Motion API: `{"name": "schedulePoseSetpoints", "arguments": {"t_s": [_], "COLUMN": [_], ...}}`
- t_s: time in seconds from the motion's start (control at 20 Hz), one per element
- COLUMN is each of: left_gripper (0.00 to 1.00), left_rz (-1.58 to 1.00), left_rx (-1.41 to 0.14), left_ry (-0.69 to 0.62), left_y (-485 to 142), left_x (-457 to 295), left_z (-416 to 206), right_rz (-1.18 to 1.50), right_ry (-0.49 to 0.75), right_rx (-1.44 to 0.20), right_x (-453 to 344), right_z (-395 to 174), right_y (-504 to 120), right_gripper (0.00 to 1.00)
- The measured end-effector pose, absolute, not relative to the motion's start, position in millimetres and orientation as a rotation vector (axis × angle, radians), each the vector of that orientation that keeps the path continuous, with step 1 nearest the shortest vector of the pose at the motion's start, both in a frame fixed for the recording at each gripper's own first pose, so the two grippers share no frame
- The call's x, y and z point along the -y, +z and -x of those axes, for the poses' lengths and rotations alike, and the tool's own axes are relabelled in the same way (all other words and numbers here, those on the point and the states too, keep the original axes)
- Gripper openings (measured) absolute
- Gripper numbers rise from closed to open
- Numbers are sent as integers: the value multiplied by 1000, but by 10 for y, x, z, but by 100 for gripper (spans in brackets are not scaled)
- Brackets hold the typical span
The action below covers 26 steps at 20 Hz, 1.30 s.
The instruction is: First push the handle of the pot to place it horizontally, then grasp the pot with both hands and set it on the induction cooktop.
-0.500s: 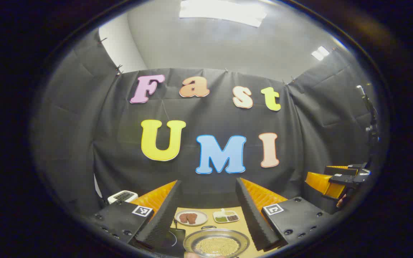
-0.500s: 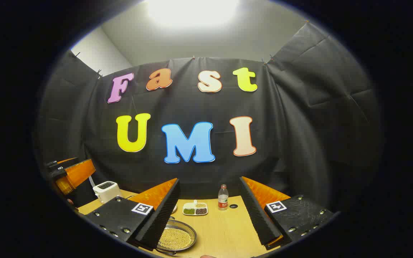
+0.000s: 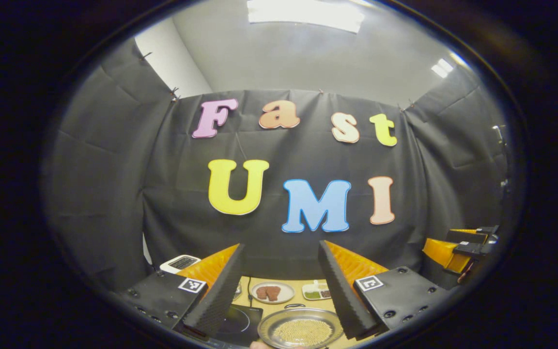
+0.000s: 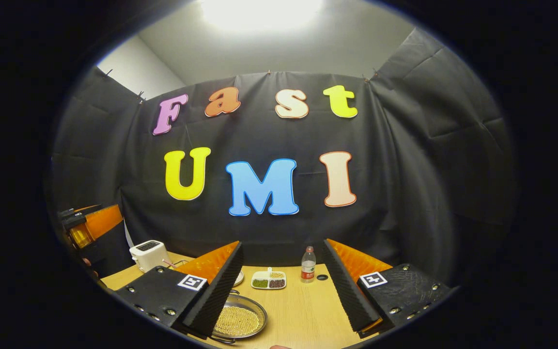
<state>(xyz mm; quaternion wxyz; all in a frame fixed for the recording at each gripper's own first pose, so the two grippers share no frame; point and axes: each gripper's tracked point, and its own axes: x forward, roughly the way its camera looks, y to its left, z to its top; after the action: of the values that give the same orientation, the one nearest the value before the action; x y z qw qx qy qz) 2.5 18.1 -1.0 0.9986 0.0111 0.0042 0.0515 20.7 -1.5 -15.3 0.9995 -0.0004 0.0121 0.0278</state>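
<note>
Both grippers hang above the worktop with fingers spread wide, pinching nothing. The pot lies just ahead of the left gripper, between its fingers; the induction cooktop sits beside its left finger. Off the right gripper, the pot is partly behind its left finger, handle apparently toward the camera.

Left tongs gaping wide, held aloft, right tongs likewise gaping

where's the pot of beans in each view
Left gripper view: the pot sits bottom centre, between the tongs' two fingers.
Right gripper view: the pot sits bottom left of centre, partly behind a finger.
Shared landmark: the divided dish lies beyond the pot.
</note>
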Motion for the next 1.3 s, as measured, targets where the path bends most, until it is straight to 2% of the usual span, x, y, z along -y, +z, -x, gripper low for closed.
{"name": "schedulePoseSetpoints", "arguments": {"t_s": [0.55,0.6,0.7,0.8,0.85,0.95,1.0,1.05,1.3], "left_gripper": [96,94,99,94,96,94,99,94,99], "left_rz": [-58,-47,-34,-41,-46,-37,-25,-15,-34], "left_rx": [-5,-7,-9,-10,-13,-12,-9,-3,-19], "left_ry": [181,170,145,124,112,88,71,51,41], "left_y": [-74,-77,-70,-48,-67,-73,-69,-68,-288], "left_x": [-291,-313,-367,-479,-551,-637,-661,-705,-1024], "left_z": [-49,-50,-65,-127,-164,-200,-195,-190,-140], "right_rz": [-30,-35,-28,-19,-16,-11,-14,-14,1], "right_ry": [115,103,72,56,52,32,28,23,16], "right_rx": [-32,-33,-48,-43,-42,-70,-87,-102,-204], "right_x": [-54,-68,-129,-222,-276,-369,-439,-496,-740], "right_z": [-372,-379,-381,-350,-338,-331,-299,-284,-180], "right_y": [-177,-166,-209,-182,-190,-300,-358,-425,-781], "right_gripper": [99,99,99,99,99,99,99,99,97]}}
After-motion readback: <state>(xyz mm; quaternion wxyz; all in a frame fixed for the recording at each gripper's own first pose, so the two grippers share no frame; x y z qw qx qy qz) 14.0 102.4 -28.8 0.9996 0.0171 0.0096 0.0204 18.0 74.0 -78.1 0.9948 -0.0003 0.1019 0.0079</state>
